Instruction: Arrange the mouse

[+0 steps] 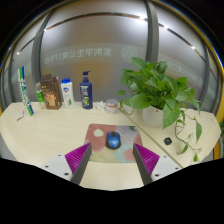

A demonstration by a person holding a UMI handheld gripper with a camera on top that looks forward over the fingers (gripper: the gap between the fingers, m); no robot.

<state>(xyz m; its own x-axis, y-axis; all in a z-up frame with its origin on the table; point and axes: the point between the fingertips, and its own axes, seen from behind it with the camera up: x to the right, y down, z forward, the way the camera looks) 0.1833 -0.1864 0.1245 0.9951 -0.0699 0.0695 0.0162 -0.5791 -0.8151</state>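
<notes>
A claw (113,154) hangs wide open and empty over a pale table (50,135), its two pink pads (78,155) spread well apart, with a mouse (113,140) lying just ahead at 12 o'clock. The mouse rests on a small brownish mat (99,131) and sits toward the mat's near right part, its length running roughly along the claw's line of reach. To take it cleanly, the claw would likely do best to come straight forward and low, centre the mouse between the pads, and close on its two long sides rather than its rounded top, which looks apt to slip. The mouse appears dark blue, smooth and domed, small against the mat. A leafy plant (155,90) stands at 2 o'clock; bottles (86,90) line the table's far edge at 11 o'clock.
</notes>
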